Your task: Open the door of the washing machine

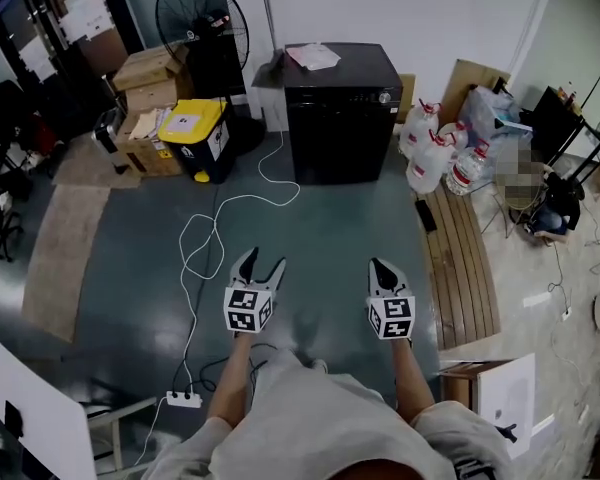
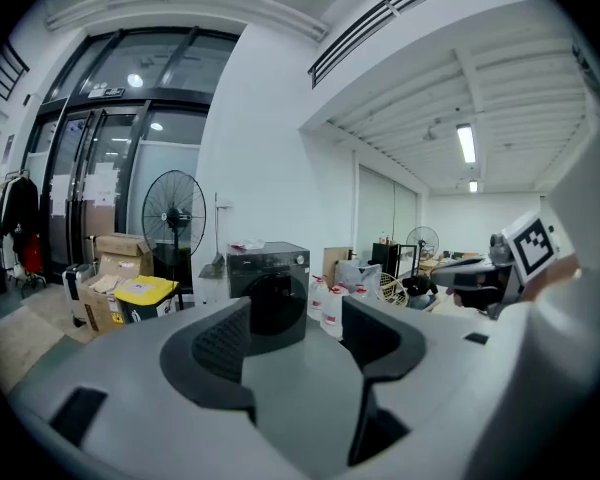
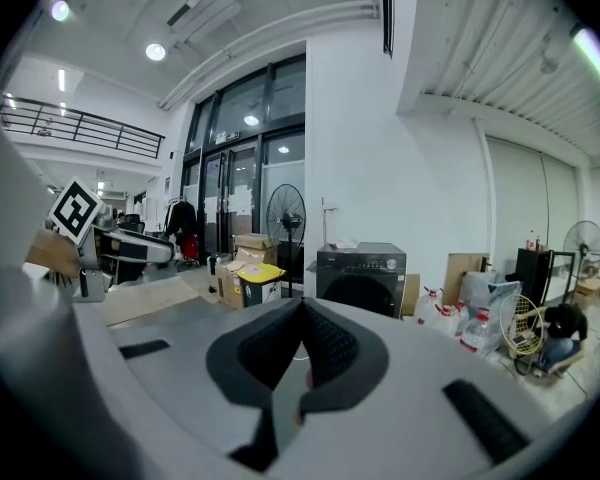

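The black washing machine (image 1: 342, 113) stands against the far wall, its round door facing me and closed; it also shows straight ahead as the washing machine (image 2: 270, 286) and the washing machine (image 3: 362, 277). My left gripper (image 1: 260, 268) hangs over the bare floor well short of it, jaws spread wide with nothing between them. My right gripper (image 1: 383, 273) is beside it at the same distance, its pads meeting at the tips and holding nothing. Papers (image 1: 313, 56) lie on the machine's top.
A standing fan (image 1: 202, 18), cardboard boxes (image 1: 152, 78) and a yellow-lidded bin (image 1: 195, 138) stand left of the machine. Water jugs (image 1: 432, 153) and a wooden pallet (image 1: 462, 258) are to its right. A white cable (image 1: 212, 238) runs across the floor to a power strip (image 1: 184, 399).
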{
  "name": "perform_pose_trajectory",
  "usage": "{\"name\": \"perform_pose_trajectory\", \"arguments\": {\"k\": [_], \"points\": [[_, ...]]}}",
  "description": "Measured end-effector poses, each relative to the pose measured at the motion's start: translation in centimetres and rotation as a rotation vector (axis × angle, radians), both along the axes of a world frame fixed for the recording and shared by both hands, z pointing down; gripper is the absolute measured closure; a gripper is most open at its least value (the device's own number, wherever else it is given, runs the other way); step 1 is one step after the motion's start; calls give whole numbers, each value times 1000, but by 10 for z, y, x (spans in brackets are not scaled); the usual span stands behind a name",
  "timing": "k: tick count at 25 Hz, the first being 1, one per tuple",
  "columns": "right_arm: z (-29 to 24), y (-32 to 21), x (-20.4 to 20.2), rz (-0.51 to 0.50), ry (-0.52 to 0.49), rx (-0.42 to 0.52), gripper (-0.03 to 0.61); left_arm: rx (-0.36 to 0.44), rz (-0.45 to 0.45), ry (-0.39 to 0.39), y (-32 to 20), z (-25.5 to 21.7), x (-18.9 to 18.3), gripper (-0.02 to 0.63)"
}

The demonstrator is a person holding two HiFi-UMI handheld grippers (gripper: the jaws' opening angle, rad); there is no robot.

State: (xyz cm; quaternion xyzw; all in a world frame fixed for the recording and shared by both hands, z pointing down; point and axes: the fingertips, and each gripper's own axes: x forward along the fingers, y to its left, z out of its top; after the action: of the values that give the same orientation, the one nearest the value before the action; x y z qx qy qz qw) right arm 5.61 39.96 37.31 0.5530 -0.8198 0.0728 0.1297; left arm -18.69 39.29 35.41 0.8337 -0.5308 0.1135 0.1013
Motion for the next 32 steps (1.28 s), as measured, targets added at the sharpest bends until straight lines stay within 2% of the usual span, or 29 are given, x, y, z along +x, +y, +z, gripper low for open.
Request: {"name": "perform_pose_trajectory", "arguments": {"k": [7, 13, 19, 32], "points": [[10, -19, 2, -11, -1, -14, 580, -14, -12, 0, -18, 9, 1, 347], [19, -56, -1, -7, 11, -17, 580, -30, -4, 11, -57, 22, 1, 347], [19, -121, -6, 7, 30, -19, 580, -28, 25, 17, -130, 26, 0, 347], [5, -269, -45, 34, 35, -24, 580, -32, 56, 18, -284, 14, -39, 347]]}}
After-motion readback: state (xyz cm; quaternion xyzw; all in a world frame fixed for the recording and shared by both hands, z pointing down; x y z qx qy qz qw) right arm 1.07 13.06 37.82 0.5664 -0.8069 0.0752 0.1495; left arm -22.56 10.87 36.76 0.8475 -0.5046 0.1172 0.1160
